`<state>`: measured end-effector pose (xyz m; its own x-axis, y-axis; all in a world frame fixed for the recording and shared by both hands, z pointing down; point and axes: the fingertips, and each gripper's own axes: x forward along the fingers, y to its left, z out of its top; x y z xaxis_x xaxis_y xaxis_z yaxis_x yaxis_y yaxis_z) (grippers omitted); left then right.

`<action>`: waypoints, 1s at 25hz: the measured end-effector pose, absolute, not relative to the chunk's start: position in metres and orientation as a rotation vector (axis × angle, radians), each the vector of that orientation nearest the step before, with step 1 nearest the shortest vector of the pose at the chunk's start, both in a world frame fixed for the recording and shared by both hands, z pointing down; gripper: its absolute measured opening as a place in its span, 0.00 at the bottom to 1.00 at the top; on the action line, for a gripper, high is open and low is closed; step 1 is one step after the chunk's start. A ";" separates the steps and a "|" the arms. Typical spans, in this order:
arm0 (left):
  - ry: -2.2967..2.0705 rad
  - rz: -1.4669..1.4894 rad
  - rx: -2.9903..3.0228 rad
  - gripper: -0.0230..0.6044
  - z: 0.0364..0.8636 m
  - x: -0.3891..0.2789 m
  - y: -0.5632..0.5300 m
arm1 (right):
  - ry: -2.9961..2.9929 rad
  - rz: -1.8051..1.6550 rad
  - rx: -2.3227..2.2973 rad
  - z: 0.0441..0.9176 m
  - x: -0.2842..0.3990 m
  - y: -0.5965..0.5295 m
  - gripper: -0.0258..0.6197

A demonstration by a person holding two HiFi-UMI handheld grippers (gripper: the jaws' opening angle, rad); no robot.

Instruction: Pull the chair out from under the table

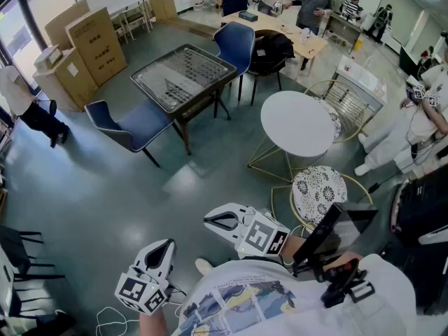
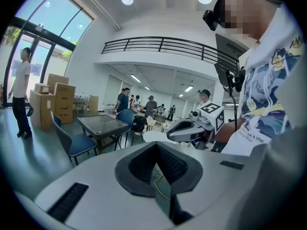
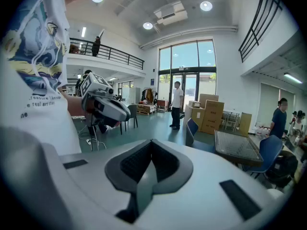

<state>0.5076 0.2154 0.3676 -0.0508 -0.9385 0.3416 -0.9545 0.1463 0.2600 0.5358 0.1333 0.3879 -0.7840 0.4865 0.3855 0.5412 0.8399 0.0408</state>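
- head view: the left tool [image 1: 163, 249] and the right tool [image 1: 215, 220] are both held close to the person's body, each with its jaws pressed together on nothing. the patterned-seat chair [image 1: 318, 191] stands ahead and to the right, with its seat at the rim of the round white worktop [image 1: 297, 123]. the right tool is the nearer one to it. a blue chair [image 1: 129, 128] at the dark worktop [image 1: 183, 75] lies ahead-left, well apart from both tools. i cannot tell which chair is meant.
- left gripper view: the left tool [image 2: 156, 171] is closed and empty. the blue chair [image 2: 72, 140] sits ahead-left of it, beside the dark worktop [image 2: 103, 123].
- right gripper view: the right tool [image 3: 148, 171] is closed and empty, and aims toward the blue chair [image 3: 192, 128]. the patterned-seat chair is not in this view. i judge that reaching it means turning right, then opening the jaws.
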 end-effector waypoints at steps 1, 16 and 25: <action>-2.023 0.048 1.797 0.05 0.368 0.509 0.205 | -2.650 -0.237 -0.784 0.388 0.534 0.121 0.06; -2.139 0.055 1.608 0.05 0.390 0.518 0.126 | -2.610 -0.200 -0.927 0.415 0.538 0.030 0.06; -2.161 0.067 1.585 0.05 0.408 0.423 0.127 | -2.589 -0.189 -0.940 0.430 0.455 0.037 0.09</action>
<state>0.4234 0.1273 0.4077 -0.2327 -0.8925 0.3865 -0.9146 0.3359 0.2250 0.4555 0.0374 0.4300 -0.7047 0.5905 0.3933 0.6414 0.7672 -0.0026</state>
